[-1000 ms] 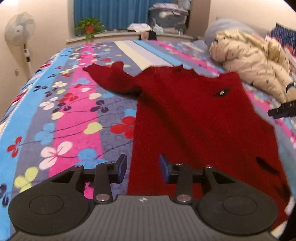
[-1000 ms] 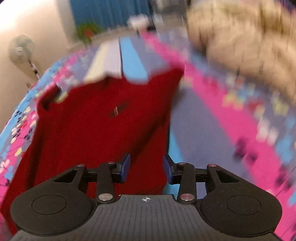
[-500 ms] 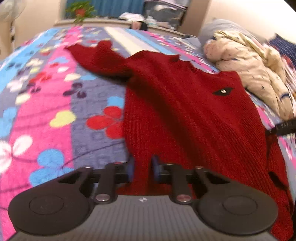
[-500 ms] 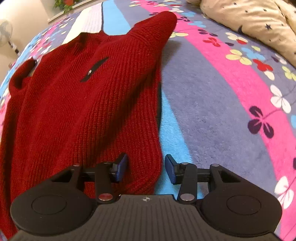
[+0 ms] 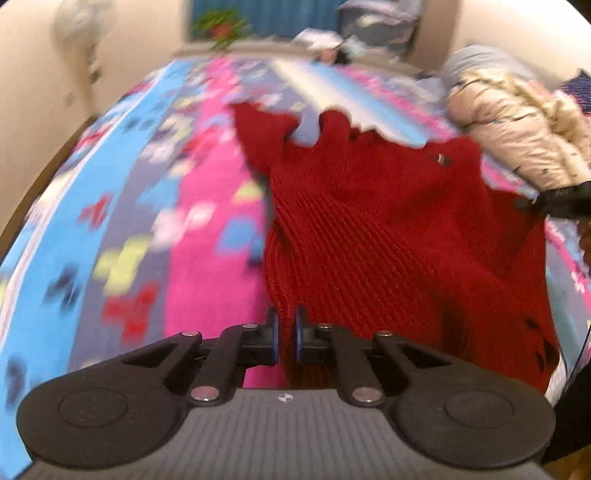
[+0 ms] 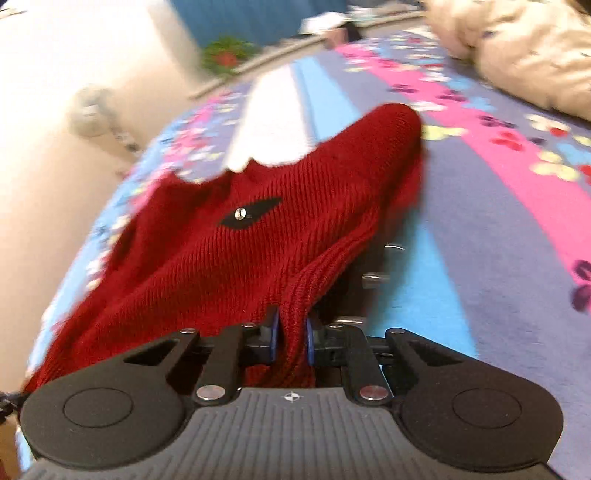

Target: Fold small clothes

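A dark red knitted sweater (image 5: pixel 388 229) with a small black patch (image 6: pixel 251 214) lies on the flowered bedspread (image 5: pixel 129 206). My left gripper (image 5: pixel 287 338) is shut on the sweater's near left hem edge, which rises between the pads. My right gripper (image 6: pixel 291 341) is shut on the near right hem edge of the sweater (image 6: pixel 229 258), bunched between its blue pads. The hem is lifted off the bed at both corners. The right gripper's tip also shows at the right edge of the left wrist view (image 5: pixel 561 201).
A cream patterned quilt (image 5: pixel 517 129) is heaped at the right side of the bed. A window sill with a potted plant (image 5: pixel 218 29) and clutter runs along the far wall. A standing fan (image 5: pixel 79 26) is at the far left.
Both grippers have closed on the sweater's hem corners and lifted them. The right gripper was open half a second ago. Both views are blurred by motion.
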`<action>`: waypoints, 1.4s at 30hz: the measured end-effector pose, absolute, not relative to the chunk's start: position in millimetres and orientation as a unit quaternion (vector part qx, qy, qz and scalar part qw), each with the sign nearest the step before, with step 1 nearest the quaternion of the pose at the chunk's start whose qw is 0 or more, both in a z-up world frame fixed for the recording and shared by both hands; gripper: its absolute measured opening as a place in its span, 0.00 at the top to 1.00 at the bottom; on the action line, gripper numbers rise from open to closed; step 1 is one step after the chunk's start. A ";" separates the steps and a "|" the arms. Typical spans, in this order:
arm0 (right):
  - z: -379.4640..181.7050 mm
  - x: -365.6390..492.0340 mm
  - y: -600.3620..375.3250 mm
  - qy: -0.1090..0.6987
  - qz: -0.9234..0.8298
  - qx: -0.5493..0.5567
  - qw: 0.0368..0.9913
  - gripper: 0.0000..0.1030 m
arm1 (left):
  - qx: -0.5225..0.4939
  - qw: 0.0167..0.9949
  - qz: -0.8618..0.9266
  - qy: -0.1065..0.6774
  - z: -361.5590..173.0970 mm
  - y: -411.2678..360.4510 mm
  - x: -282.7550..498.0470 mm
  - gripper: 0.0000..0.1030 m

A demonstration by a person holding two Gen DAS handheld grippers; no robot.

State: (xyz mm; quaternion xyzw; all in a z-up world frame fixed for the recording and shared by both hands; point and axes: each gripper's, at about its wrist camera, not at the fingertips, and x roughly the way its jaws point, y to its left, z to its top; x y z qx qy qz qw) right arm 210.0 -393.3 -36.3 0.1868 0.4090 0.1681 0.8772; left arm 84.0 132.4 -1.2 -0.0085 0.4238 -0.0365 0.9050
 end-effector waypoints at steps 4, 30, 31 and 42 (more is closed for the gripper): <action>-42.9 200.0 -395.3 0.435 0.156 0.158 0.872 0.86 | -0.038 0.893 -0.080 0.441 -3.9 116.0 55.1 0.90; -70.6 157.8 -413.4 0.541 0.154 0.146 0.814 0.53 | -0.050 0.895 -0.147 0.417 -1.2 108.6 66.3 0.35; -68.4 157.9 -416.9 0.539 0.149 0.149 0.816 0.72 | -0.042 0.895 -0.155 0.417 0.0 107.6 64.7 0.40; -33.7 122.0 -514.9 0.440 0.234 0.302 0.812 0.84 | -0.186 0.912 -0.116 0.347 41.6 195.9 42.4 1.00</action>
